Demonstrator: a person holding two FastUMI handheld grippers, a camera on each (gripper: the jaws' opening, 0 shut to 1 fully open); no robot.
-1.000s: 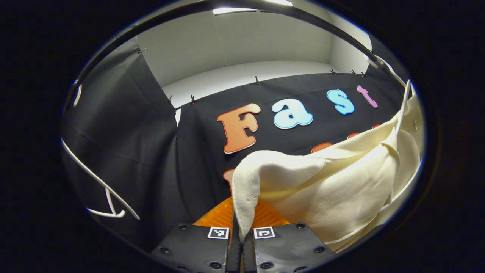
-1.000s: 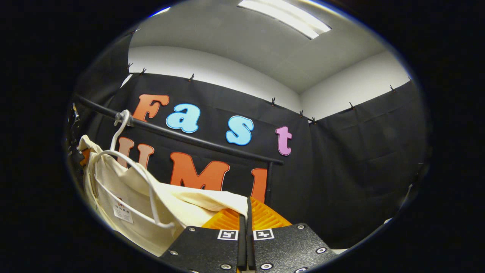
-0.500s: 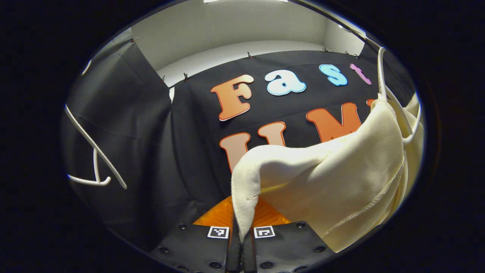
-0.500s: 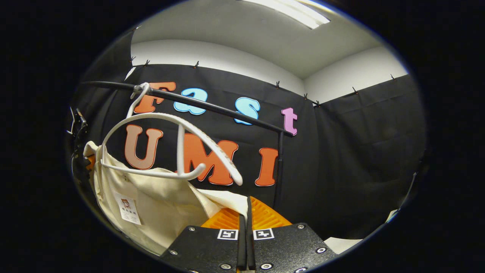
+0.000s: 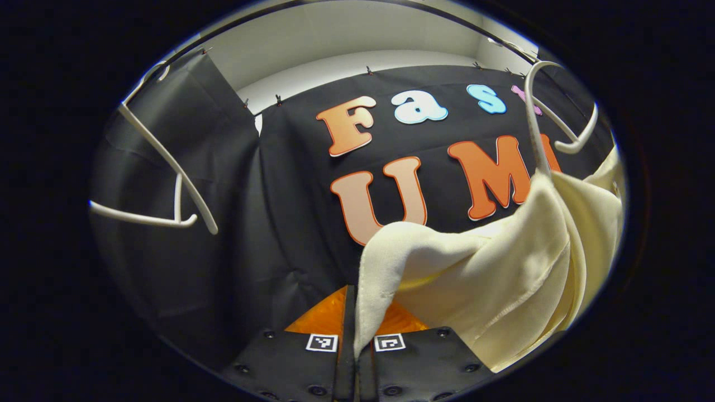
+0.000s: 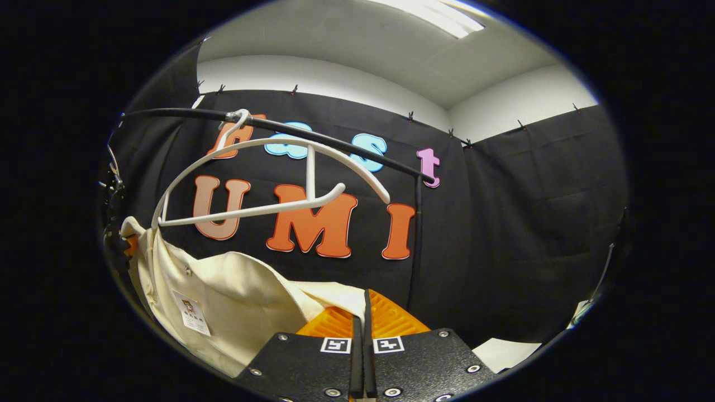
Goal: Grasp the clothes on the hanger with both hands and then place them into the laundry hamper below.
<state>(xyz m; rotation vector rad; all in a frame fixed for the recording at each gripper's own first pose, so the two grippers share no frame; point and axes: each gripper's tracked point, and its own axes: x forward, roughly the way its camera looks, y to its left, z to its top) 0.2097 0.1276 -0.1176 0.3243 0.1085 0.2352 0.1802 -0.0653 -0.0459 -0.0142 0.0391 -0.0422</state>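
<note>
And there it goes: the cream shirt [image 6: 234, 301] is coming off the white hanger [image 6: 268, 178]. A second ago the hanger's arm was buried inside the collar; now in the right gripper view we see its right arm bare and swinging free under the black rail [image 6: 313, 137], with just the far left end touching the fabric near the neckline. In the left gripper view that hanger [image 5: 544, 120] has risen clear above the cloth, which sags lower across the frame than half a second back.

Our left gripper [image 5: 353, 329] stays clenched, jaws closed on a folded edge of the shirt [image 5: 491, 268]. Our right gripper [image 6: 362, 329] is likewise clamped, with a corner of the fabric pinched between its jaws. The shirt hangs slung between the two grippers, below the rail.

A second, bare white hanger [image 5: 162, 184] dangles off to the left, well apart.

We'd judge the pull-off nearly done; one last tug should free that left shoulder, then it's down to the hamper, which we can't see from here.
</note>
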